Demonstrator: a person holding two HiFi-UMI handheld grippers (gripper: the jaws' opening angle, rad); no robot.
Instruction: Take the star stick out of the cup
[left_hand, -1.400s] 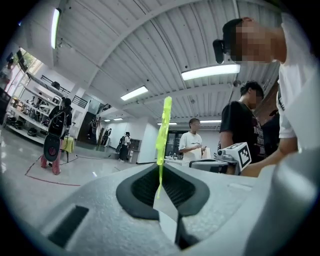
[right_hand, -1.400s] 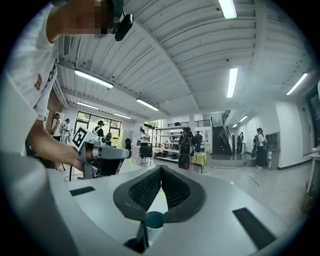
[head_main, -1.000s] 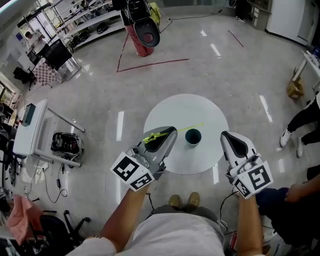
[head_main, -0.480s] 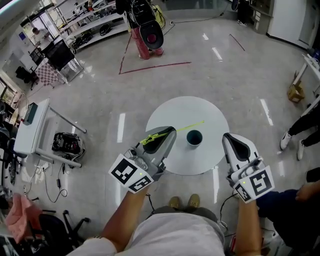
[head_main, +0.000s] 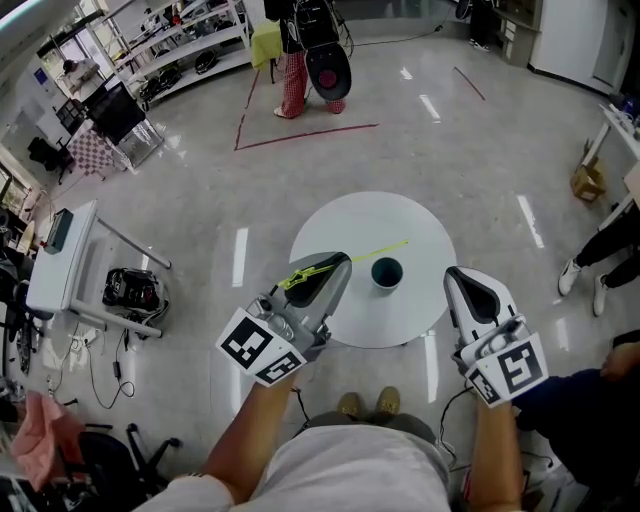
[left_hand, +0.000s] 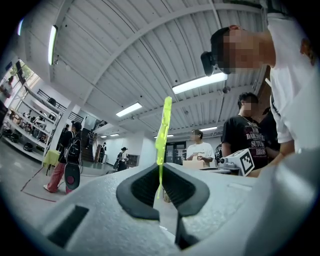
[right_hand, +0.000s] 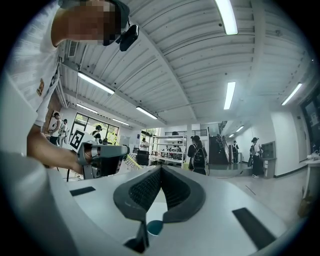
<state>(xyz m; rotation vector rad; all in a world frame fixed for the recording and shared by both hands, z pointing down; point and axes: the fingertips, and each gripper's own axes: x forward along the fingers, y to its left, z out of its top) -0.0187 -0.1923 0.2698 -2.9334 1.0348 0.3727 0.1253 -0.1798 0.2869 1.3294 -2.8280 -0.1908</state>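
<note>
Currently counted: two grippers, one stick, one cup, one round table. Left gripper is clenched on the single yellow-green star stick, jaws pinching its thin shaft. The stick is out of the cup, held over the white table, its thin end passing just behind the cup. One dark teal cup stands upright on the table. Right gripper, to the right of the cup, has its jaws pressed together on nothing.

Teal cup on round white table
</note>
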